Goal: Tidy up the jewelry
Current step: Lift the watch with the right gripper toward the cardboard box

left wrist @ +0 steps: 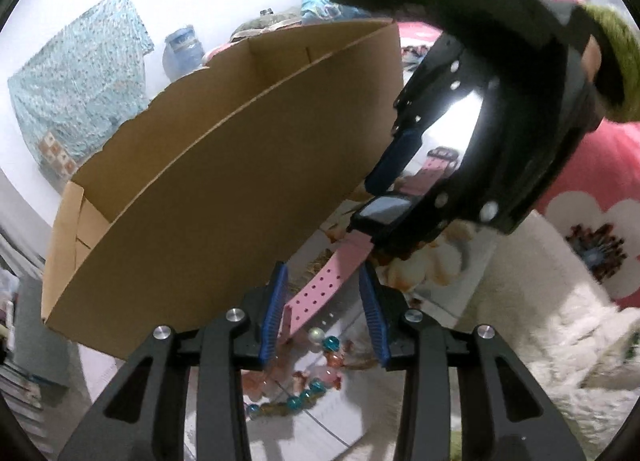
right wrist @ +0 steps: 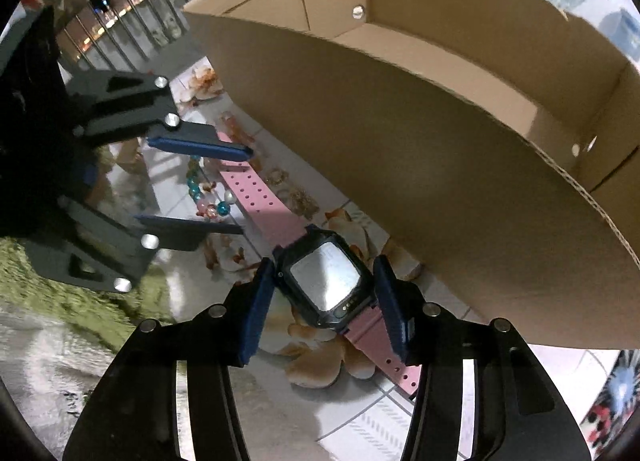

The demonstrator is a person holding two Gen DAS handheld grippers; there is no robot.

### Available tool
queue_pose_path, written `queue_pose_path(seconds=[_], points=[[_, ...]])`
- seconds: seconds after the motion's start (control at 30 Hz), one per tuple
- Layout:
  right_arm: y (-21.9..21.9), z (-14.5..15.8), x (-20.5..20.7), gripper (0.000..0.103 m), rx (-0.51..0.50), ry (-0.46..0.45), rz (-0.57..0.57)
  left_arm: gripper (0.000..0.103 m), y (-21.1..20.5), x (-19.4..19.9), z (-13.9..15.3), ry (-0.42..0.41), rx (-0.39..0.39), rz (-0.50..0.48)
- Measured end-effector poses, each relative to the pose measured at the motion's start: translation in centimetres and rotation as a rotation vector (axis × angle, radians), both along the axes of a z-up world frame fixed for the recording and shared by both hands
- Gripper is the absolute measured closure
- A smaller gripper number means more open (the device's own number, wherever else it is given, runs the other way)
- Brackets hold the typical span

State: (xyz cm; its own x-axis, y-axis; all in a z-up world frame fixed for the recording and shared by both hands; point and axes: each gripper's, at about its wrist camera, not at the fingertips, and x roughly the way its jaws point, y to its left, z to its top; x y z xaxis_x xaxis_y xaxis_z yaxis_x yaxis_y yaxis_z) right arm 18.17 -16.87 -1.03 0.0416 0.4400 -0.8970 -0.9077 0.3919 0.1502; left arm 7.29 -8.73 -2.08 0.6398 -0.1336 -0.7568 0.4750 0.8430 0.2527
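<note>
Right gripper [right wrist: 324,293]: jaws closed against the two sides of the black case of the pink-strapped watch [right wrist: 326,281], which lies on the floral-print surface [right wrist: 360,413] just beside the open cardboard box [right wrist: 400,165]. Left gripper [left wrist: 322,309]: jaws part-open around the perforated end of the watch strap, whether the pads touch it I cannot tell. A beaded bracelet [left wrist: 304,397] lies just beside the strap, under the left gripper.

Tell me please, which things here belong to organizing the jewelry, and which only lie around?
For the job: pink watch, bead bracelet, cardboard box, left gripper, right gripper.

Lying about: teal cloth, blue jar, flowered pink cushion.
</note>
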Motion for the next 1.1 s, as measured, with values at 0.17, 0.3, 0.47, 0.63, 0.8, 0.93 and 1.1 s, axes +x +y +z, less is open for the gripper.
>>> queue_pose_path(seconds=[0.17, 0.3, 0.47, 0.63, 0.8, 0.93, 1.1], points=[[-1.5, -0.1, 0.2, 0.056, 0.035, 0.018, -0.031, 0.079, -0.6, 0.3, -0.5, -0.004, 0.01, -0.014], [-3.5, 0.0, -0.5, 0.056, 0.063, 0.024, -0.079, 0.096, -1.0, 0.1, -0.6, 0.005, -0.011, -0.04], [-6.4, 0.5, -0.2, 0.056, 0.099, 0.033, -0.126, 0.096, -1.3, 0.2, -0.4, 0.01, -0.013, -0.061], [-7.6, 0.6, 0.4, 0.056, 0.095, 0.049, -0.112, 0.088, -1.8, 0.1, -0.1, -0.005, 0.02, -0.073], [-7.1, 0.2, 1.0, 0.056, 0.101, 0.104, -0.106, 0.063, -2.3, -0.2, -0.2, -0.025, 0.039, -0.069], [-7.3, 0.1, 1.2, 0.056, 0.108, 0.131, -0.098, 0.062, -2.6, 0.4, -1.1, -0.006, 0.072, -0.045], [-7.6, 0.1, 1.1, 0.056, 0.128, 0.134, -0.131, 0.083, -2.4, 1.3, -1.3, 0.01, 0.038, -0.012]])
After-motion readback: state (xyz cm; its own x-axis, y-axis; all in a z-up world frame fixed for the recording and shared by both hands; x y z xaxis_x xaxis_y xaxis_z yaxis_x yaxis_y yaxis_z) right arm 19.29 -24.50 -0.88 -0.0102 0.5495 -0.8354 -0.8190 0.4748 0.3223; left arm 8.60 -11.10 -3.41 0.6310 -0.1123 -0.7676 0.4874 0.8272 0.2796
